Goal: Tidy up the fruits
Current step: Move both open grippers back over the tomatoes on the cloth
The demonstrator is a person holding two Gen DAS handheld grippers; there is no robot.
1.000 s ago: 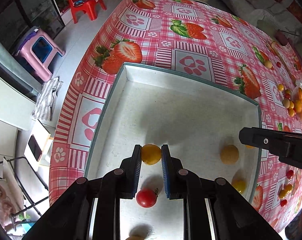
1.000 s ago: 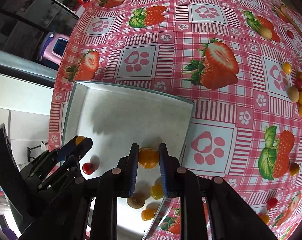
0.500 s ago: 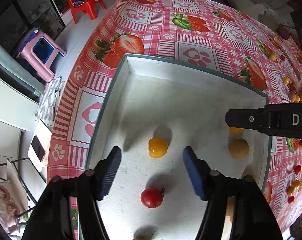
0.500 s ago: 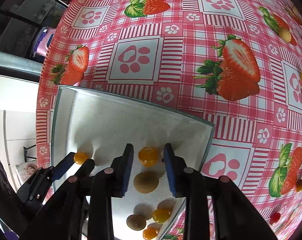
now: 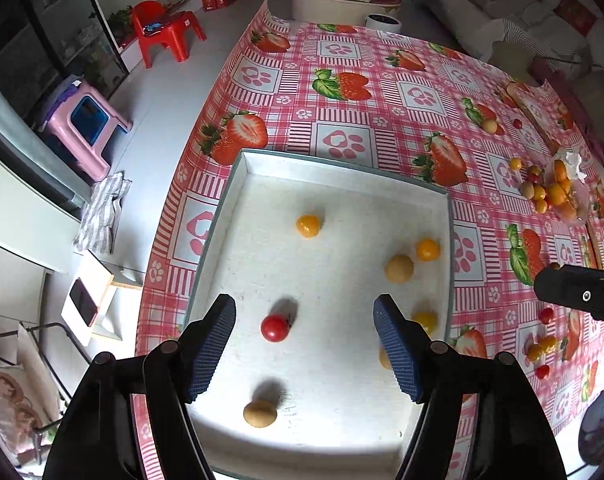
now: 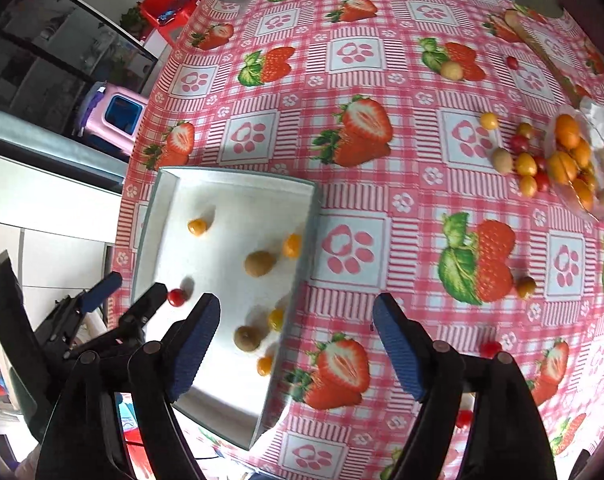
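two fisheye views look down on a desk (image 5: 381, 76) covered in a glossy pink checked cloth printed with strawberries and paw prints.

in the left wrist view, the left gripper (image 5: 305, 344) sits at the bottom centre with its 2 ribbed blue pads spread wide apart, holding nothing. it hangs above a shallow rectangular tray (image 5: 222, 216) with a matte white floor and thin grey walls, which fills the middle of the frame. small round fruits lie loose inside it, apart from each other: a smooth red cherry tomato (image 5: 274, 328) just ahead of the pads, an orange one (image 5: 308, 225) toward the tray's far end, a dull tan fruit (image 5: 398, 269) and another orange one (image 5: 427, 249) near the tray's right wall, and a tan one (image 5: 259, 413) near the bottom. the tray seems to serve as the collecting place, so these look already sorted.

in the right wrist view, the right gripper (image 6: 296, 340) at the bottom centre is also spread wide and empty, straddling the tray's right wall. a heap of unsorted fruits (image 6: 557, 160), orange, red and tan, sits at the right edge beside a clear plastic bag (image 6: 597, 184), with strays scattered on the cloth; these likely come next.
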